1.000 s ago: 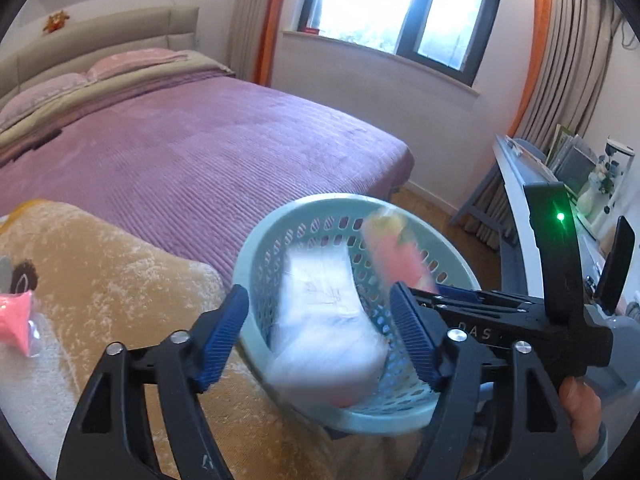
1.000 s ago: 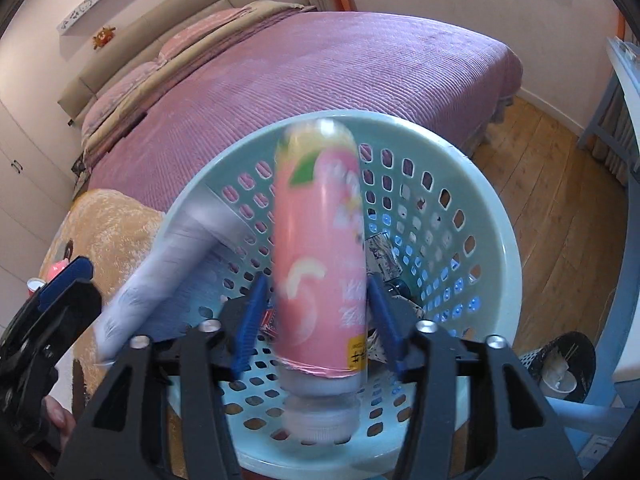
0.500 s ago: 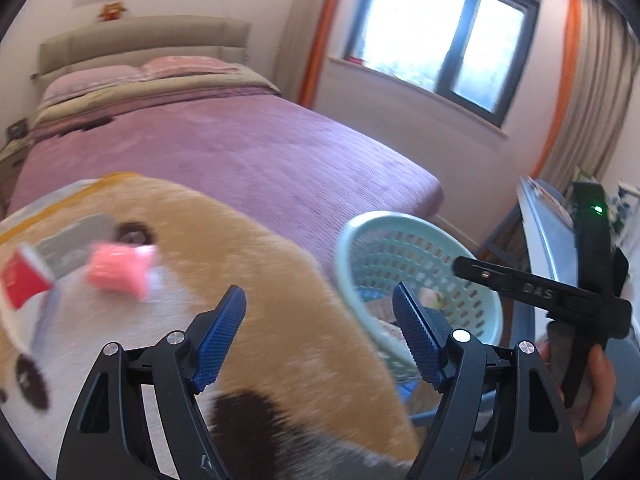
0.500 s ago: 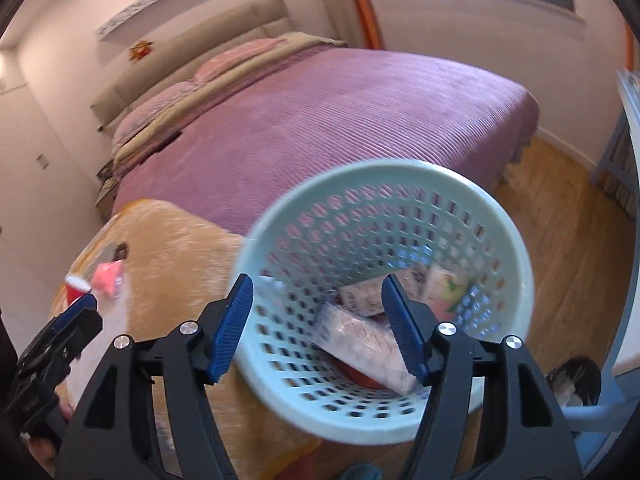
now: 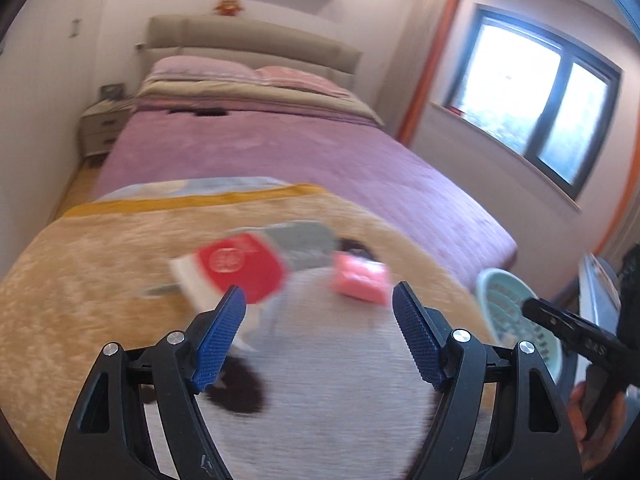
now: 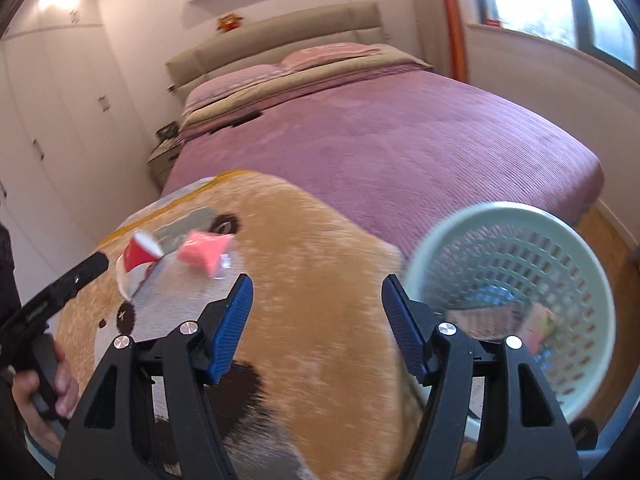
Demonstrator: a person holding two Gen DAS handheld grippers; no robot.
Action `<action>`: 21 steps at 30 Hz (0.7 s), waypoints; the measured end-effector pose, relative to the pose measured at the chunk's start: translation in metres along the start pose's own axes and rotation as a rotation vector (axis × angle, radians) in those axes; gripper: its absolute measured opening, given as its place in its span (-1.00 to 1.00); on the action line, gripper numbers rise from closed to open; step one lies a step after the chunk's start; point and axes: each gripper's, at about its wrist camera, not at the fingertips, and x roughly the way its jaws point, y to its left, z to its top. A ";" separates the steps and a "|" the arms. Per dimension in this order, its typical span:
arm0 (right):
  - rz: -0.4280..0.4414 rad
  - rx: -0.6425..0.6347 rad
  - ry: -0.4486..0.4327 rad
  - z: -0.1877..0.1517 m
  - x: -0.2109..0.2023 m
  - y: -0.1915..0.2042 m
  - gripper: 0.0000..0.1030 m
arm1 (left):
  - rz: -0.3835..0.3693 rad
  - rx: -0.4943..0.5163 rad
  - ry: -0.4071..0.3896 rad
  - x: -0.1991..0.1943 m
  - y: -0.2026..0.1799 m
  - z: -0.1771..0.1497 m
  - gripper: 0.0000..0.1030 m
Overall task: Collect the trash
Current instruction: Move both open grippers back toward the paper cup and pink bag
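Facing blanket (image 5: 100, 280) now, not basket (image 6: 520, 220) | bottle dropped | left gripper (image 5: 318, 316), right gripper (image 6: 316, 304) fingers spread, empty

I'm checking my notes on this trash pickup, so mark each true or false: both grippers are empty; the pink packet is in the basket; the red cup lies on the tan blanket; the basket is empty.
1. Left gripper and right gripper are empty: true.
2. Pink packet is in the basket: false, it lies on the tan blanket.
3. Red cup lies on the blanket: true.
4. The basket is empty: false, it holds several items.
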 end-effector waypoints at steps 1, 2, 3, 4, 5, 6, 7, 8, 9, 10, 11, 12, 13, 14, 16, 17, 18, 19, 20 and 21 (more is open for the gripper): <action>0.006 -0.011 0.005 0.000 0.004 0.006 0.23 | 0.006 -0.019 0.004 0.001 0.009 0.001 0.44; 0.013 -0.023 0.012 0.000 0.009 0.015 0.23 | 0.011 -0.035 0.011 0.002 0.018 0.001 0.44; 0.018 -0.031 0.018 -0.001 0.013 0.019 0.23 | 0.016 -0.053 0.020 0.004 0.026 0.001 0.44; 0.024 -0.039 0.027 -0.001 0.018 0.025 0.23 | 0.014 -0.069 0.029 0.007 0.033 0.001 0.44; 0.028 -0.044 0.033 -0.002 0.023 0.028 0.23 | 0.011 -0.082 0.036 0.009 0.039 -0.001 0.44; 0.033 -0.051 0.039 -0.003 0.028 0.033 0.23 | 0.004 -0.097 0.047 0.012 0.044 -0.002 0.44; 0.035 -0.060 0.044 -0.005 0.033 0.037 0.23 | -0.004 -0.110 0.059 0.016 0.048 -0.003 0.44; 0.033 -0.070 0.050 -0.006 0.037 0.040 0.23 | -0.012 -0.121 0.071 0.020 0.050 -0.003 0.44; 0.032 -0.078 0.055 -0.007 0.040 0.041 0.23 | -0.025 -0.134 0.088 0.025 0.053 -0.003 0.44; 0.033 -0.088 0.062 -0.007 0.044 0.045 0.23 | -0.040 -0.145 0.104 0.032 0.056 -0.004 0.44; 0.036 -0.099 0.067 -0.007 0.047 0.048 0.23 | -0.050 -0.158 0.116 0.037 0.059 -0.005 0.44; 0.039 -0.111 0.069 -0.006 0.049 0.050 0.23 | -0.050 -0.165 0.120 0.040 0.061 -0.006 0.44; 0.040 -0.127 0.070 -0.004 0.051 0.054 0.23 | -0.055 -0.173 0.122 0.043 0.064 -0.006 0.42; 0.041 -0.146 0.068 -0.002 0.053 0.057 0.23 | -0.062 -0.177 0.122 0.045 0.065 -0.007 0.40; 0.045 -0.176 0.066 0.003 0.058 0.064 0.23 | -0.077 -0.189 0.112 0.047 0.067 -0.007 0.40; 0.049 -0.188 0.066 0.006 0.061 0.067 0.23 | -0.085 -0.191 0.106 0.047 0.067 -0.008 0.40; 0.059 -0.197 0.067 0.009 0.064 0.070 0.23 | -0.101 -0.193 0.099 0.046 0.067 -0.007 0.34; 0.071 -0.203 0.071 0.013 0.068 0.072 0.23 | -0.108 -0.195 0.096 0.047 0.066 -0.006 0.31; 0.076 -0.207 0.075 0.015 0.072 0.073 0.23 | -0.114 -0.196 0.091 0.046 0.064 -0.005 0.31; 0.081 -0.209 0.081 0.018 0.077 0.075 0.23 | -0.118 -0.195 0.088 0.046 0.063 -0.004 0.31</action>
